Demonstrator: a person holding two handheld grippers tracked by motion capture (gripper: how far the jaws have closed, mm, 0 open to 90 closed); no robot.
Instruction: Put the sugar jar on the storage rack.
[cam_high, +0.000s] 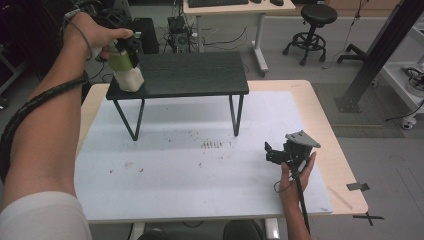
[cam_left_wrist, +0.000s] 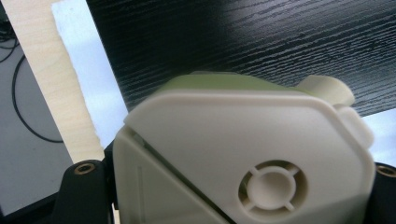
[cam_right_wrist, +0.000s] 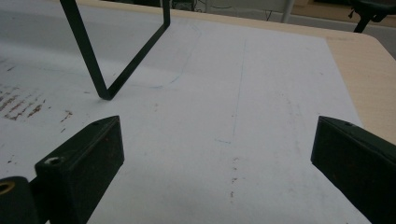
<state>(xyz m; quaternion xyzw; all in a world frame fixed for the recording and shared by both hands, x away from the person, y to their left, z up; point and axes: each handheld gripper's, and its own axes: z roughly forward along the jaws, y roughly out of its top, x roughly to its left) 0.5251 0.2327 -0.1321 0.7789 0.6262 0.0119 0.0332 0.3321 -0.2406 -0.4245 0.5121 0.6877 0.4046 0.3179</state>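
— At the near right of the white-covered surface (cam_high: 200, 170), what is the right tool (cam_high: 276, 152) doing?

— Idling. A hand holds it low over the sheet, its jaws standing wide apart with nothing but bare paper between them in the right gripper view. It has no part in the step at hand.

— And farther back, on the left?

— The left tool (cam_high: 131, 55) has its jaws clamped on a cream-and-green container (cam_high: 128, 70), which fills the left gripper view. The container's base sits at the left end of the small black shelf (cam_high: 200, 72), close to the front-left corner. Whether its full weight is down I cannot tell.

— So which step is this?

— By my reading, the placing: the container has reached the shelf and the grip has not yet let go.

— What does the next move call for?

— Probably settling the base flat, then opening the jaws and drawing the tool up and away without dragging the container. It stands near the edge, so a sideways tug could tip it off.

— Which way does it point?

— Its long axis runs near upright, leaning a little towards the hand, green upper part on top and cream body below. In the left gripper view, a flat cream face with a round moulded hub faces the camera, and a small tab juts towards the shelf's far side.
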